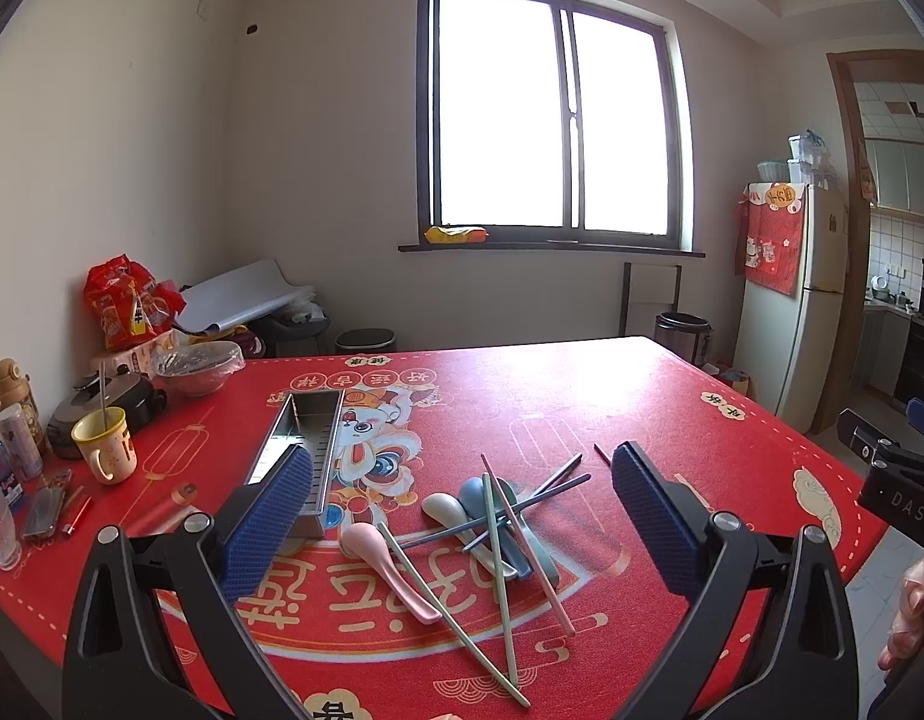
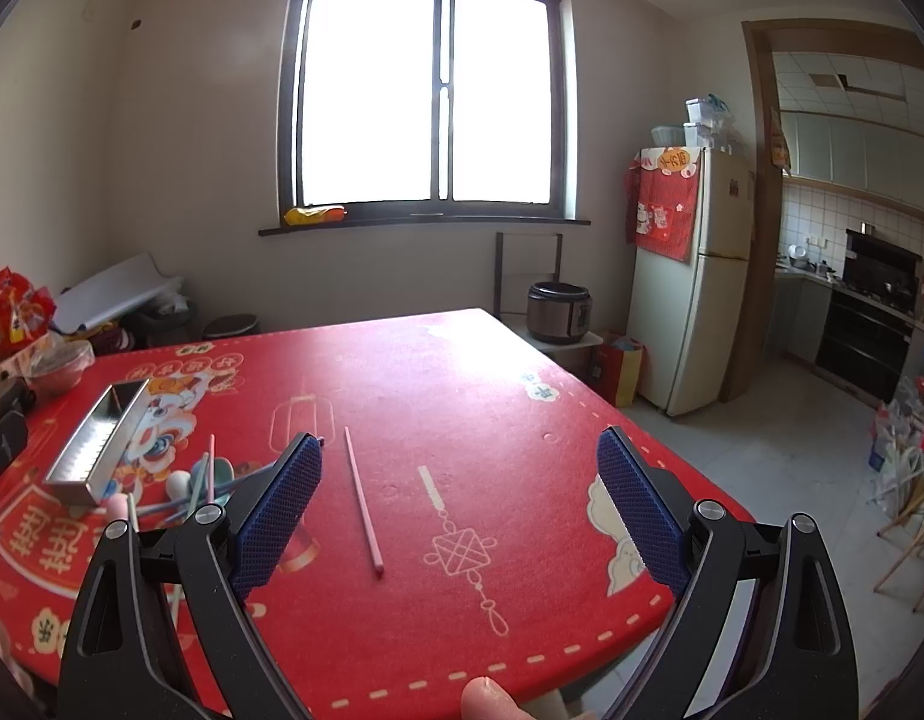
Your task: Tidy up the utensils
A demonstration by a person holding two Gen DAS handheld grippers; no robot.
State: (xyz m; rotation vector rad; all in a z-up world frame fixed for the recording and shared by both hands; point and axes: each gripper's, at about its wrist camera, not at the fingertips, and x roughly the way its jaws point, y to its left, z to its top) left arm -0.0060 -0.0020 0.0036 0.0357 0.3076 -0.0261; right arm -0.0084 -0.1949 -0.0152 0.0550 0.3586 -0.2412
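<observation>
Red-clothed bench (image 1: 522, 396) spread beneath two hand-held grippers, both released and grasping nothing. Steel utensil tray (image 1: 303, 450) at ten o'clock of the left hand-held gripper (image 1: 462, 516), long axis running from near to far, near end just behind the left pad. Tangle of pastel spoons and chopsticks (image 1: 486, 528) heaped between the spread pads at twelve o'clock, handles mostly fanning toward five and six o'clock; pink spoon (image 1: 390, 564) bowl at eleven, handle toward five. Lone pink chopstick (image 2: 363, 498) lying apart from the heap, between the pads of the right hand-held gripper (image 2: 462, 504), left of centre, long axis near twelve-to-six, far tip leaning toward eleven.
</observation>
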